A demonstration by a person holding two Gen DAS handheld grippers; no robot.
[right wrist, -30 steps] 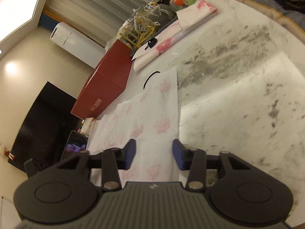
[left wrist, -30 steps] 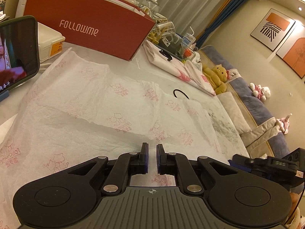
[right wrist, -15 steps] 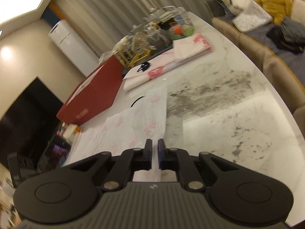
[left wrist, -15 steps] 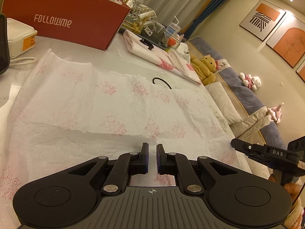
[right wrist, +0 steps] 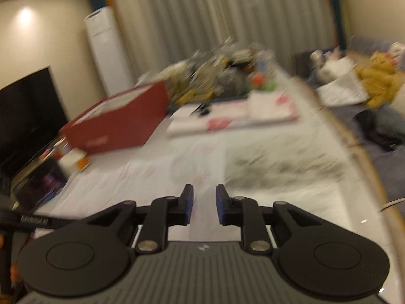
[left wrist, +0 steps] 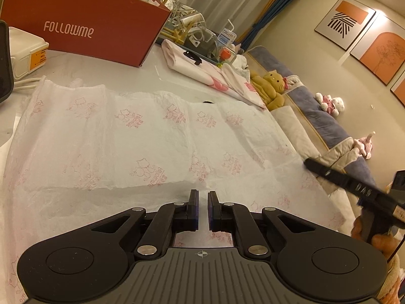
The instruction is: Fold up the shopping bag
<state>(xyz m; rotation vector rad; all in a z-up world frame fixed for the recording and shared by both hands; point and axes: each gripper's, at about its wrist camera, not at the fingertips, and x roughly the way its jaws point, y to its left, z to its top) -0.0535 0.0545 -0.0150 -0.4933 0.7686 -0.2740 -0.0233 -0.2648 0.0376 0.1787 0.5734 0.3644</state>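
Two hand-held grippers hover over the shopping bag (left wrist: 141, 136) on the worktop (right wrist: 291, 192): left hand-held gripper (left wrist: 203, 204) nearly closed, apparently empty; right hand-held gripper (right wrist: 204, 202), at 3 o'clock, opening, nothing between.

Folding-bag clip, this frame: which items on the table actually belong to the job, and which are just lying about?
Part of the job:
- thin white shopping bag with pink cat prints, spread flat
- left gripper, shut
- right gripper, jaws opening, nothing between them

Lying about:
- red FOLLOWME cardboard box
- folded white-and-pink bags
- black hair tie
- white charger box
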